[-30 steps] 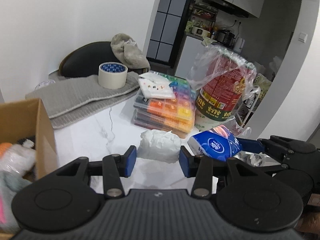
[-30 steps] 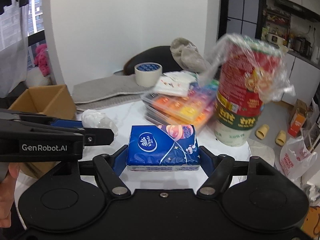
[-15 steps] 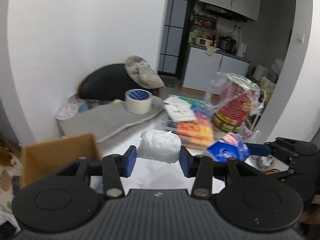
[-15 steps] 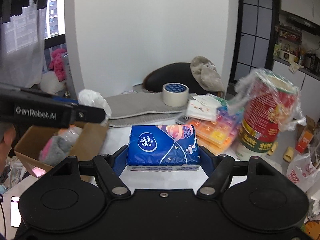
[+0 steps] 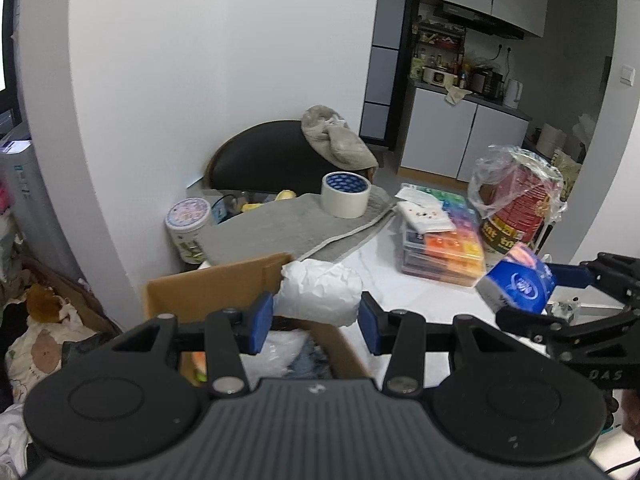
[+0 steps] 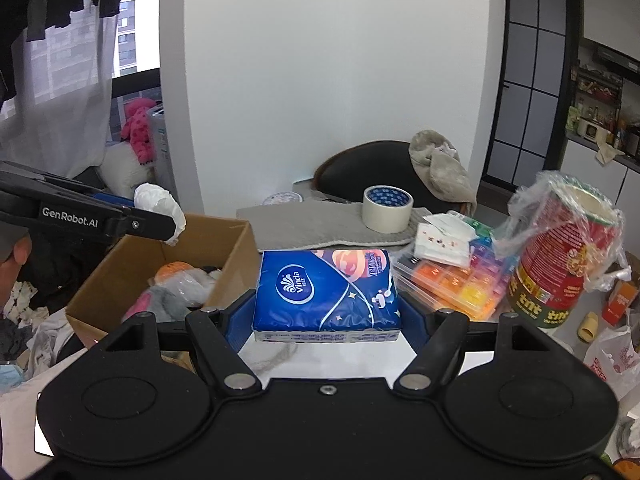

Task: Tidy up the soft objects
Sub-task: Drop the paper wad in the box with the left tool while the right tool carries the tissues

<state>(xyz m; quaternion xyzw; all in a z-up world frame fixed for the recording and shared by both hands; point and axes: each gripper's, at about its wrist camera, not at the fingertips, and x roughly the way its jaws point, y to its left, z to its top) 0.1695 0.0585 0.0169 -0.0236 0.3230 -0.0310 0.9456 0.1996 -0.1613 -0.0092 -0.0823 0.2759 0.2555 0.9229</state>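
Left wrist view first: the left gripper [image 5: 316,316] has its blue pads squeezed onto a crumpled white wad [image 5: 318,294], jaws only partly apart with the wad filling the gap. The wad hangs over the near corner of the cardboard box [image 5: 216,288], and soft stuff shows inside the box below it. Beyond, on the white table [image 5: 384,276], a grey mat [image 5: 288,224] lies with a tape roll [image 5: 345,194] standing on it. Right of that sits a stack of coloured organisers [image 5: 444,248] with a small white card [image 5: 424,214] on top, then a red tub [image 5: 520,208] wrapped in clear plastic. Out at the right edge, the right gripper [image 5: 532,292] comes in from the side, clamped on a blue tissue pack [image 5: 518,284], up off the table.

Over to the right wrist view: the right gripper [image 6: 327,316] stands fairly wide, both pads pressed against the ends of the tissue pack [image 6: 326,292], label up, held level above the table. At the left, the left gripper [image 6: 168,220] reaches in over the box [image 6: 168,256], the white wad [image 6: 158,204] at its tip, above the open top. Inside the box lie an orange piece and grey and pink soft things. Tape roll [image 6: 387,208], mat [image 6: 320,220], organisers [image 6: 460,280] and tub [image 6: 560,256] sit behind and to the right. A hand [image 6: 14,264] shows at the left edge.
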